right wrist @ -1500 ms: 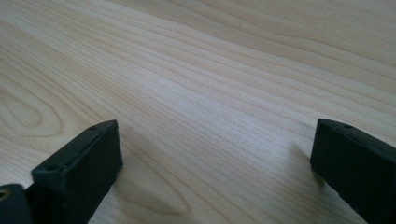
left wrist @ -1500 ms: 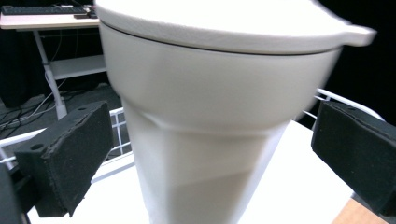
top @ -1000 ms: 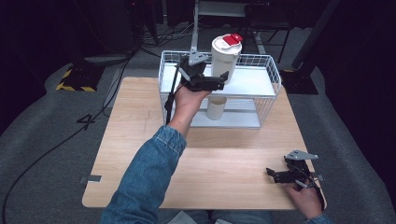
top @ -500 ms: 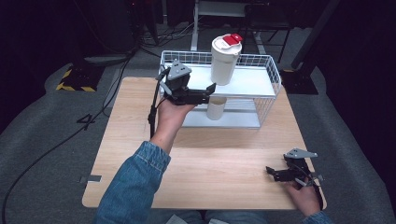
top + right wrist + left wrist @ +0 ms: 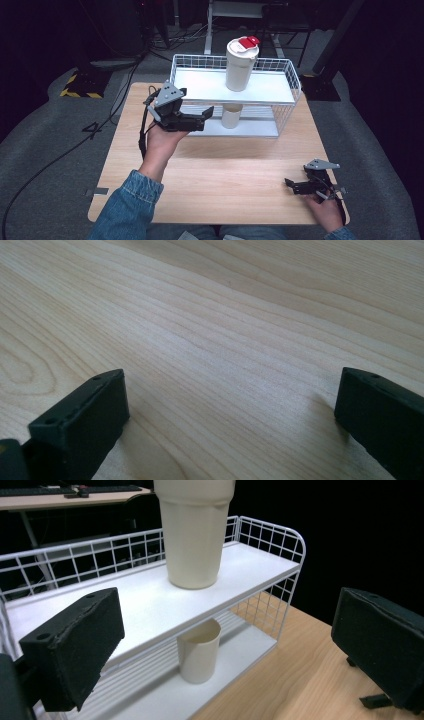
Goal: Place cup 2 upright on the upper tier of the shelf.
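Two cups stand upright in the white wire rack (image 5: 285, 80): the tall lidded tumbler (image 5: 241, 64) on the upper shelf and the small open cup (image 5: 199, 650) directly below it. The left gripper (image 5: 202, 116), jaws wide and empty though just closing slightly, points right at the small cup and is much nearer than the right gripper (image 5: 295, 186), spread wide low on the counter (image 5: 225, 170). The high view shows the tumbler's red lid (image 5: 248, 42); the left gripper view cuts it off.

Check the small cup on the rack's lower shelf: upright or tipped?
Upright. The small cup stands on its base on the rack's lower shelf, open rim facing up, directly below the tall tumbler.
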`<state>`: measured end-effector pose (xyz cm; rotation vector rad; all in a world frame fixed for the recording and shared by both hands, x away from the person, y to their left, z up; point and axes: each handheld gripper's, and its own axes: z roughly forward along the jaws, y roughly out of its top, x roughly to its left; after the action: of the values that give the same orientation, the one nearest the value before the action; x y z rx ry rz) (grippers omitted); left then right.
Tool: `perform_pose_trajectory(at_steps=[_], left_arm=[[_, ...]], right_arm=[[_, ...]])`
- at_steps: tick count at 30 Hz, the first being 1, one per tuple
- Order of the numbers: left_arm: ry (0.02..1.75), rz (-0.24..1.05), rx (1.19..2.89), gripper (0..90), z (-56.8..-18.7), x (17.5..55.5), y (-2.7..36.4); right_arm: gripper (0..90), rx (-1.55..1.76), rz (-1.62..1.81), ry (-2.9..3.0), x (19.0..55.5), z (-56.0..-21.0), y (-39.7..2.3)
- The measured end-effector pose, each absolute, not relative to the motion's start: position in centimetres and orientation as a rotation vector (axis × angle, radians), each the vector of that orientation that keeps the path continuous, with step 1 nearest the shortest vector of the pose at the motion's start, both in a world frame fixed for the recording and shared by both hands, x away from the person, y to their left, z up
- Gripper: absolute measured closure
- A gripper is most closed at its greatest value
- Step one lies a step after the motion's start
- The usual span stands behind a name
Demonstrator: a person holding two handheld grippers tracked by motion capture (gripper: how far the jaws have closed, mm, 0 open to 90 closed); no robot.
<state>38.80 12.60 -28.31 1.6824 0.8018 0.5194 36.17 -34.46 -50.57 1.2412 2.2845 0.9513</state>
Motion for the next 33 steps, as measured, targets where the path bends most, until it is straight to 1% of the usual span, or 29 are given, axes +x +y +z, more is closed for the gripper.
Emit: perform_pose_trajectory(at_steps=[5,12,19,27,33], left_arm=[[0.814,0.562,1.705,1.0,-29.5,37.5,13.5],[0.832,0.522,1.739,1.0,-31.8,35.8,14.1],[0.861,0.529,1.774,1.0,-33.9,34.5,15.1],[0.894,0.538,1.841,1.1,-38.0,33.6,16.6],[0.928,0.521,1.853,1.2,-40.6,32.8,17.9]], right_arm=[[1.1,1.241,0.951,2.285,36.2,-50.6,-34.5],[1.0,1.241,0.951,2.284,36.2,-50.6,-34.5],[1.0,1.241,0.950,2.284,36.2,-50.6,-34.5],[0.9,1.238,0.953,2.286,36.0,-50.6,-34.5],[0.9,1.238,0.953,2.285,36.0,-50.6,-34.5]])
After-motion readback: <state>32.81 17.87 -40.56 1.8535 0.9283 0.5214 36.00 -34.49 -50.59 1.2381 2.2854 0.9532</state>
